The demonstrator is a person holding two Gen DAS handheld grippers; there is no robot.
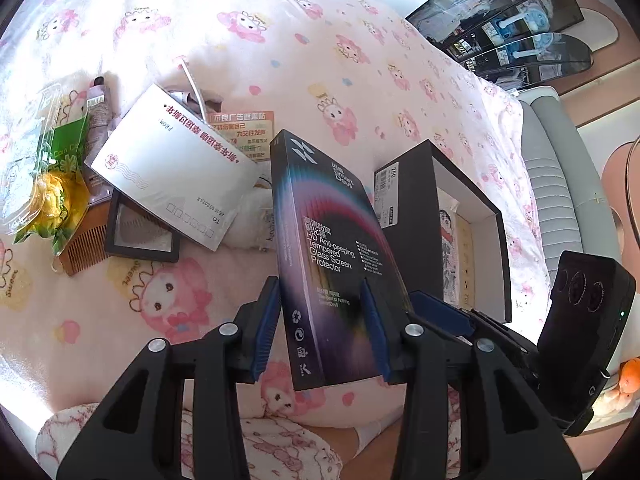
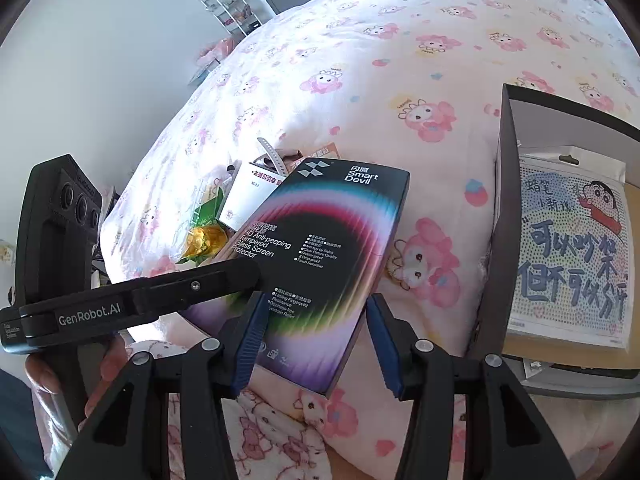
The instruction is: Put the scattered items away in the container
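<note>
Two black handheld grippers with blue finger pads share one flat, dark cardboard box printed with a rainbow arc and the words "Tempered Glass Screen Protector" (image 1: pixel 326 256), lifted clear of a bed covered in white fabric with pink cartoon characters (image 1: pixel 280 40). From the left wrist camera, the left gripper (image 1: pixel 322 332) has its pads pinching the box across its near end, one pad on each long side, and the box stands tilted, its far end pointing away. From the right wrist camera, the right gripper (image 2: pixel 316 336) has its jaws set on either side of the same box; its left pad meets the box's edge, while I cannot tell whether its right pad touches. The left gripper reaches in from the left in that view and lies across the box's left edge.

Beside the box, on the right, sits an open black rectangular container with a pale interior (image 1: pixel 498 216); inside it lies a packaged dotted picture of a cartoon boy with Chinese writing (image 2: pixel 572 252).

Farther left on the bed lies a heap of loose items: a white envelope with red printing (image 1: pixel 172 168), a brown wooden comb (image 1: pixel 86 246), a black-framed square case (image 1: pixel 140 232), a clear packet with green and yellow contents (image 1: pixel 52 196), and a grey tube with a dark cap (image 1: pixel 98 108)
</note>
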